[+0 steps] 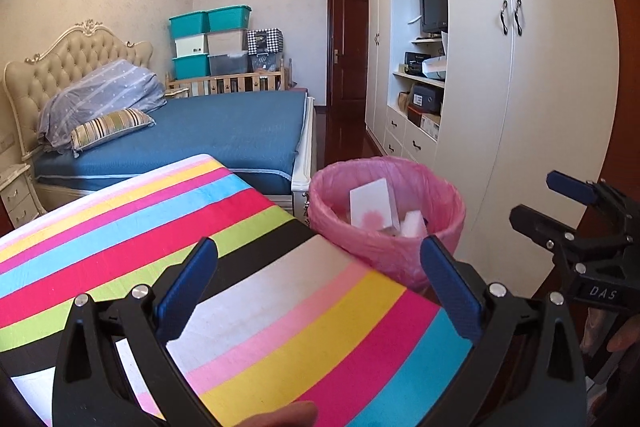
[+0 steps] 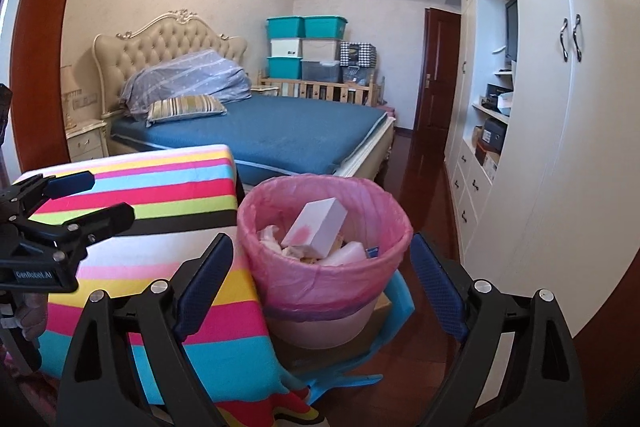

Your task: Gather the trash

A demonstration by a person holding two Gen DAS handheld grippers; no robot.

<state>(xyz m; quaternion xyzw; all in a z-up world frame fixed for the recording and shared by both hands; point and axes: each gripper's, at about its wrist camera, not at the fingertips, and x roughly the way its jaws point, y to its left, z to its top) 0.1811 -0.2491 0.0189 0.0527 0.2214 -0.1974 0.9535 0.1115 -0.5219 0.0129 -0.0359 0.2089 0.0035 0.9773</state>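
Observation:
A bin with a pink liner (image 1: 386, 219) stands beside the striped table; it also shows in the right wrist view (image 2: 324, 263). Inside lie a white box with a pink stain (image 2: 316, 227), crumpled paper and other scraps; the box also shows in the left wrist view (image 1: 374, 205). My left gripper (image 1: 318, 287) is open and empty above the striped tablecloth (image 1: 200, 227), near the bin. My right gripper (image 2: 322, 279) is open and empty, in front of the bin. Each gripper shows in the other's view: the right one (image 1: 560, 211) and the left one (image 2: 84, 197).
A white paper sheet (image 1: 36, 391) lies on the table at the lower left. A bed with a blue cover (image 2: 280, 131) stands behind the table. White wardrobes (image 2: 560, 107) line the right wall. Dark wood floor (image 2: 424, 171) runs between bed and wardrobes. Storage boxes (image 2: 304, 47) are stacked at the back.

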